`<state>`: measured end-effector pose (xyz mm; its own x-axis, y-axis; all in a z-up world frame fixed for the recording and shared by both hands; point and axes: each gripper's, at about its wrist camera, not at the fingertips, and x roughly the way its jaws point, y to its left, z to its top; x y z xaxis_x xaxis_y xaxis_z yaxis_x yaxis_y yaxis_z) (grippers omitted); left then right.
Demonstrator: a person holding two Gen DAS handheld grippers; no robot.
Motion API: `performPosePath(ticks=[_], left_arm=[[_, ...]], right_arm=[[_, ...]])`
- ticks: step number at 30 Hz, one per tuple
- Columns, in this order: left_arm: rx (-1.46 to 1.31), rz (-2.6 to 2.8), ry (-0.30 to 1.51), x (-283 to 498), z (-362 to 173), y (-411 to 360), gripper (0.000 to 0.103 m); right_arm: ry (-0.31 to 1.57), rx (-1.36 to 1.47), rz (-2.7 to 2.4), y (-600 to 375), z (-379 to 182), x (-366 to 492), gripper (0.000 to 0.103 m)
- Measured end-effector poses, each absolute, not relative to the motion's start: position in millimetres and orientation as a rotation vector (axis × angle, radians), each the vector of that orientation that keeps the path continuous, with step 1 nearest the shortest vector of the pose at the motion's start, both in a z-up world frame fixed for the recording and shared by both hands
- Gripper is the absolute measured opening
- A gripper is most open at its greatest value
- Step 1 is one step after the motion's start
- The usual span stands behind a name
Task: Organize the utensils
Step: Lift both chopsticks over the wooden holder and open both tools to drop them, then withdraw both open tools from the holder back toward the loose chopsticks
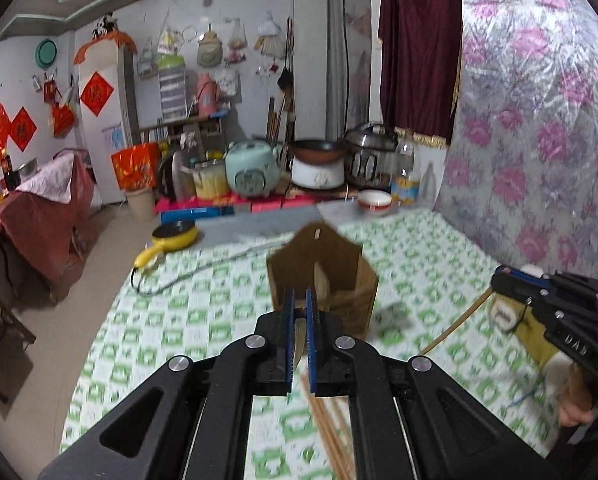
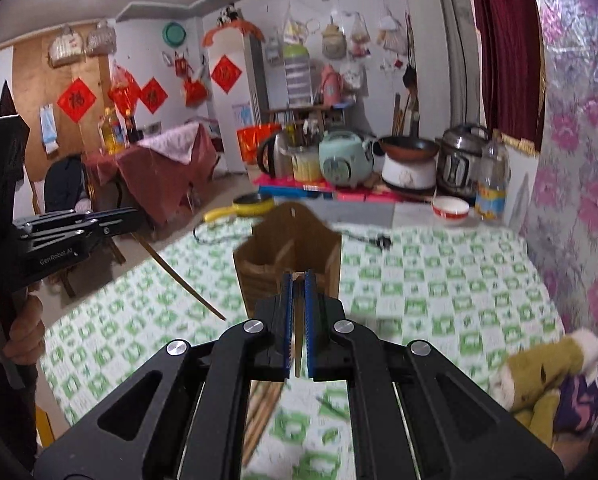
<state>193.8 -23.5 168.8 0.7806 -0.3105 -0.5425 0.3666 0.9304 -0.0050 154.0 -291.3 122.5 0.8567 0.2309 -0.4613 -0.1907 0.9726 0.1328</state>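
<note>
A brown wooden utensil holder (image 1: 323, 276) (image 2: 291, 248) stands upright on the green-checked tablecloth, just beyond both grippers. My left gripper (image 1: 299, 292) is shut on a long wooden chopstick (image 2: 179, 276), which hangs slanting down from it in the right wrist view. My right gripper (image 2: 297, 274) is shut on another wooden chopstick (image 1: 455, 320), seen slanting below it in the left wrist view. Both grippers hover above the table, a little short of the holder. Several loose chopsticks (image 1: 331, 432) (image 2: 263, 412) lie on the cloth beneath them.
A yellow electric pan (image 1: 175, 234) with its cord sits at the table's far left edge. A red-rimmed bowl (image 1: 374, 200) and a plastic bottle (image 1: 405, 176) stand at the back. A yellow stuffed toy (image 2: 547, 372) lies at the near right. The flowered wall (image 1: 539, 120) borders the right side.
</note>
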Motion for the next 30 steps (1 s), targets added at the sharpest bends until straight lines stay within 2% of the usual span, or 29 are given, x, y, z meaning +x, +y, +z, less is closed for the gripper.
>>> performPosePath(ticks=[6,11,14,21,22,23,24,25,28,30], left_arm=[[0.038,-0.367,0.457,207.5,212.1,-28.7,0.006],[0.007,-0.336,0.435,228.7,216.1,-37.3,0.006],[0.0,-0.298,0.455,249.0,202.6,-43.0,0.006],[-0.038,-0.316,0.63,305.5,148.8,-45.0,0.006],[-0.057,-0.313,0.649,312.0,143.9,-42.1,0.009],[-0.078,-0.303,0.655,315.6,140.6,-37.4,0.02],[-0.089,-0.29,0.655,317.7,138.7,-33.0,0.042],[-0.099,-0.267,0.643,318.9,138.3,-27.8,0.051],[-0.118,-0.237,0.627,316.5,138.1,-14.9,0.055],[-0.142,-0.24,0.625,313.5,139.3,-9.1,0.066]], right_arm=[[0.343,0.149,0.209,-295.7,167.3,175.0,0.006],[0.245,0.116,0.11,-284.6,180.7,198.3,0.006],[0.283,0.114,0.111,-278.6,164.2,221.7,0.007],[0.48,0.118,0.157,-277.3,114.0,278.0,0.007],[0.501,0.113,0.146,-276.3,107.9,283.9,0.01],[0.512,0.11,0.133,-276.9,105.3,287.4,0.012],[0.518,0.108,0.118,-278.1,102.5,289.2,0.014],[0.52,0.112,0.113,-279.7,101.1,289.8,0.015],[0.504,0.138,0.11,-284.0,104.1,284.8,0.022],[0.49,0.145,0.103,-285.6,108.1,281.9,0.03]])
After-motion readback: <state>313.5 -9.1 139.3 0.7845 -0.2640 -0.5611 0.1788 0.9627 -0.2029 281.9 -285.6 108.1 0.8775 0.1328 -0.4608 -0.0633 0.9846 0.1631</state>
